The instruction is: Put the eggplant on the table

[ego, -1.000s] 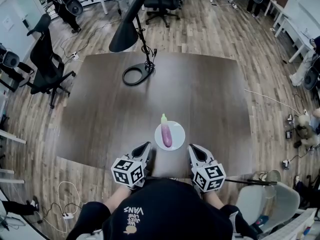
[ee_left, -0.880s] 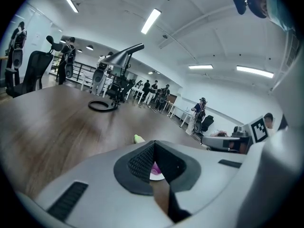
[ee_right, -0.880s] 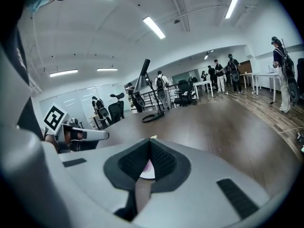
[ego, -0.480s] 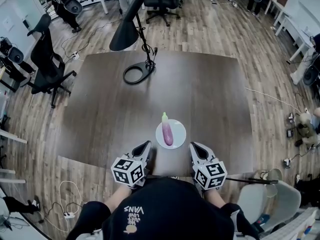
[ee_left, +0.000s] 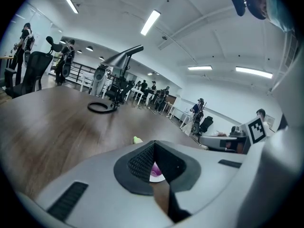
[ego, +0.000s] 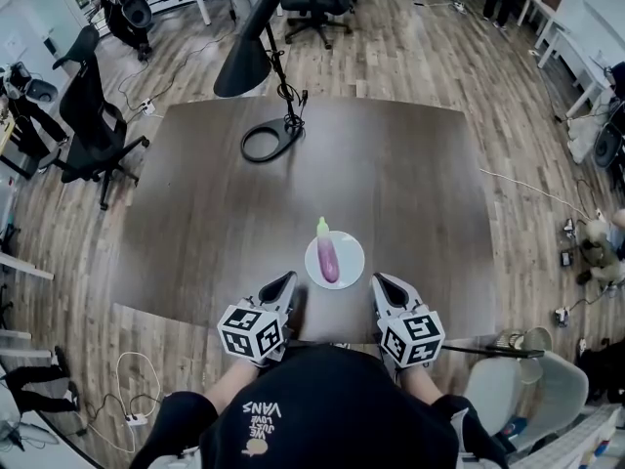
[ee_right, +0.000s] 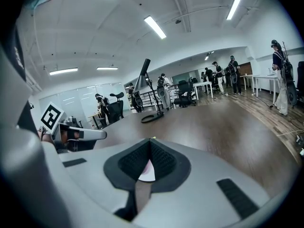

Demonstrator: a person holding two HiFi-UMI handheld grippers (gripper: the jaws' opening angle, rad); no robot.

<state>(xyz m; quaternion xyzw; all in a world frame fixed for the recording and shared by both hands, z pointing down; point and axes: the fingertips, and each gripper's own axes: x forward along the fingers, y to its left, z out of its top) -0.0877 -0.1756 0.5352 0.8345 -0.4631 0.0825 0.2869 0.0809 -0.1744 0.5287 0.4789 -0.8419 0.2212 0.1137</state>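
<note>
While I held both tools at the near edge of the table (ego: pixel 410 174), the eggplant (ego: pixel 328 260) lay on a round white plate (ego: pixel 350 262) just inside that edge. It was between the two tools and touched neither. It was small and slim, purple shading to pink, with a pale green stem end that pointed toward the far edge and reached past the plate's rim. My left gripper (ego: pixel 286 280) had its jaws pressed together on nothing, and my right gripper (ego: pixel 379 279) was likewise closed and empty. A black desk lamp (ego: pixel 266 143) stood near the far edge, left of the middle.
</note>
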